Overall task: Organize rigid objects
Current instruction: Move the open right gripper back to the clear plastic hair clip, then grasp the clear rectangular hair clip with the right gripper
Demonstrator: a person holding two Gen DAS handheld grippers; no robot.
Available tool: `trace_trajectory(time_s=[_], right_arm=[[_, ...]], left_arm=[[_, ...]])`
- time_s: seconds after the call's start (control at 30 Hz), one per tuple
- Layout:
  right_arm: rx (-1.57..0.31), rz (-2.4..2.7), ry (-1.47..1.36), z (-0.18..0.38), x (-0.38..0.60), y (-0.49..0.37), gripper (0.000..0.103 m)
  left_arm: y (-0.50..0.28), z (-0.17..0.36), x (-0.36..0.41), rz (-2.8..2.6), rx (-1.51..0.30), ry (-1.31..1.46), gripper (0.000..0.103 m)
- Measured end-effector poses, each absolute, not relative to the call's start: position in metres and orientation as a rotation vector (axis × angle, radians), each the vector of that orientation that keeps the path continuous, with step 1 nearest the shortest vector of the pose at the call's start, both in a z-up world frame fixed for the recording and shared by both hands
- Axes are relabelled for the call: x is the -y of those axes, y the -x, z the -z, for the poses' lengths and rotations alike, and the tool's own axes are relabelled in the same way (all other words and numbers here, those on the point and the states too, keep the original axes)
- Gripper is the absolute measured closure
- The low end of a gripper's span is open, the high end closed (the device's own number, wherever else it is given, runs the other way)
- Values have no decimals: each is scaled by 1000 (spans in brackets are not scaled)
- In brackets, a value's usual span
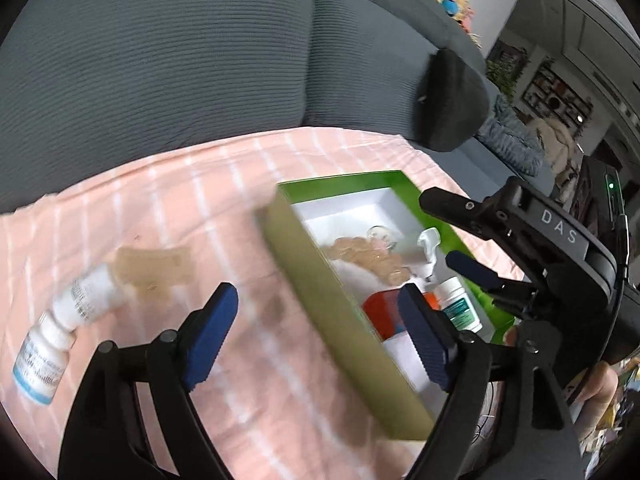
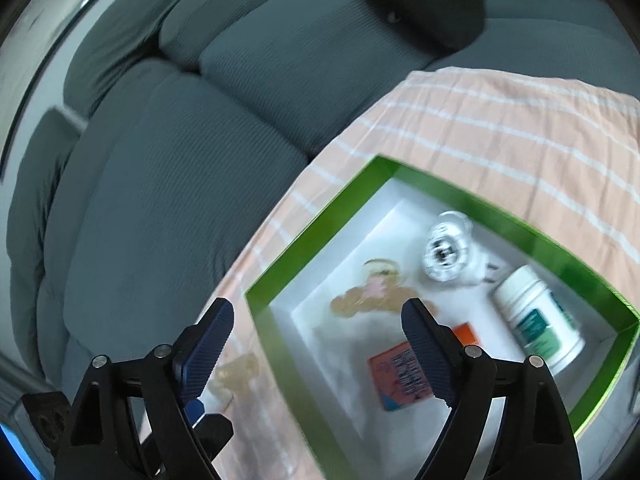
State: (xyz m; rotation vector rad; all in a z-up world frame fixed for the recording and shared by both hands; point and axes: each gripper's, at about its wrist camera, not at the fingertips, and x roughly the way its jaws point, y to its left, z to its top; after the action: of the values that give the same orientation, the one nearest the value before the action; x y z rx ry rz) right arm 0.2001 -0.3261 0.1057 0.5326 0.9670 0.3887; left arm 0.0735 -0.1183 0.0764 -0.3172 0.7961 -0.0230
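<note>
Green box (image 2: 472,196) is seen on the pink striped cloth (image 2: 500,120), holding a white bottle (image 2: 538,316), orange packet (image 2: 396,376) and clear plug-like item (image 2: 444,250). Left gripper (image 1: 316,332) and right gripper (image 2: 316,336) are spread wide, nothing held.

— How many boxes?
— One green box (image 2: 348,184), white inside, on the pink striped cloth (image 2: 500,120).

— And inside it?
— One white bottle with a teal label (image 2: 538,318) toward three o'clock in the right wrist view, one clear round plug-in piece (image 2: 446,248) at about one o'clock, one orange carton (image 2: 400,376) near the middle, and one pale tan cluster (image 2: 360,300), too blurred to count its parts.

— Outside the box?
— In the left wrist view, two white bottles (image 1: 86,300) (image 1: 40,364) at nine o'clock, lying end to end, and one translucent tan piece (image 1: 154,272) just beside them.

— Bottles altogether?
— Three.
</note>
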Motion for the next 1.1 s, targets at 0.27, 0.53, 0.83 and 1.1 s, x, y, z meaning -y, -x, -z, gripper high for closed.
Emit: trace_trajectory(time_s=[0.27, 0.53, 0.83, 1.1], right_arm=[[-960, -432, -349, -112, 278, -186, 8], [-1001, -582, -241, -114, 226, -167, 7], [-1108, -667, -41, -103, 147, -154, 7], [-1224, -601, 97, -58, 78, -178, 7]], left_arm=[[-22, -78, 51, -139, -778, 427, 16], [41, -82, -41, -382, -750, 546, 16], [89, -37, -71, -521, -749, 659, 16], [93, -35, -68, -538, -751, 667, 16]])
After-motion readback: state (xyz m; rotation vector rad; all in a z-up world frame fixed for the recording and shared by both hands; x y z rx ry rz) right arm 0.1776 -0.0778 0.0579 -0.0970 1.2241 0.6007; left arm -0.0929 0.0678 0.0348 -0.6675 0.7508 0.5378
